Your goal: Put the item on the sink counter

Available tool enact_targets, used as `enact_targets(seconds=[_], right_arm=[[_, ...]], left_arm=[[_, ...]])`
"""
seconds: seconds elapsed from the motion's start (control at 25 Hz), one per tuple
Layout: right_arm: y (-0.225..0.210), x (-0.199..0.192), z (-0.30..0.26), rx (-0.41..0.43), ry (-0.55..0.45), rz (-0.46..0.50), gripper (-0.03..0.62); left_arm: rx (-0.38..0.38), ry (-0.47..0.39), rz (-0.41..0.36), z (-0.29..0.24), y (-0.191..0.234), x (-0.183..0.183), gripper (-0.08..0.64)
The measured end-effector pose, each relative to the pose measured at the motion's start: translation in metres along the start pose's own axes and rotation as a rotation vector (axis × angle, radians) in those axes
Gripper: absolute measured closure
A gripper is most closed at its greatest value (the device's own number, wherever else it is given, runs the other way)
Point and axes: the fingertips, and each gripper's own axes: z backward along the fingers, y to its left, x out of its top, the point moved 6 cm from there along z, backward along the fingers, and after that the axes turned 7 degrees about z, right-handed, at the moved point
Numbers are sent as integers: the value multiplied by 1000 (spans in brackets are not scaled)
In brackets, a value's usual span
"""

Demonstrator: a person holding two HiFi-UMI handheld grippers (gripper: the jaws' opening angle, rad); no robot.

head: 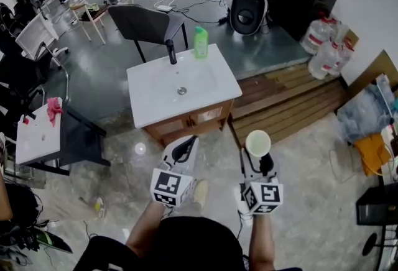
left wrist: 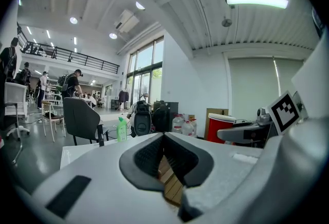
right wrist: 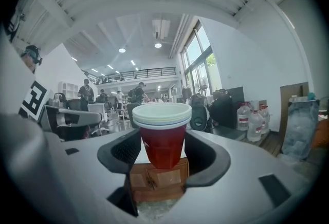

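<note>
A red cup (right wrist: 163, 143) is being held upright between the jaws of the right gripper (head: 259, 163), well short of the white sink counter (head: 155, 99). The left gripper (head: 185, 150) is being carried empty, jaws pressed together. A green bottle (head: 200, 43) is being noted beside the faucet (head: 171, 52).

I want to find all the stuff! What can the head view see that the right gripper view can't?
Only the head view looks down on the white top of the sink counter, with its black faucet, the green bottle and the left gripper. Only the right gripper view shows the red side of the cup between the jaws, plus the ceiling lights. Both show the cup held in the right gripper, and the water jugs.
</note>
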Motion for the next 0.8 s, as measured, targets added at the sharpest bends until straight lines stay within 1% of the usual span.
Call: enact_targets(seconds=[0.08, 0.24, 0.4, 0.8], right_arm=[[-1, 2, -13, 4, -20, -13, 328], [-4, 6, -36, -1, 0, -1, 328], [-8, 10, -60, -1, -24, -15, 328], [-11, 11, -109, 3, -17, -16, 328]], left_arm=[[-3, 6, 3, -10, 7, 2, 558], [-6, 0, 2, -30, 23, 7, 558], [-12, 8, 9, -50, 37, 10, 558], [-20, 0, 4, -89, 69, 15, 558]])
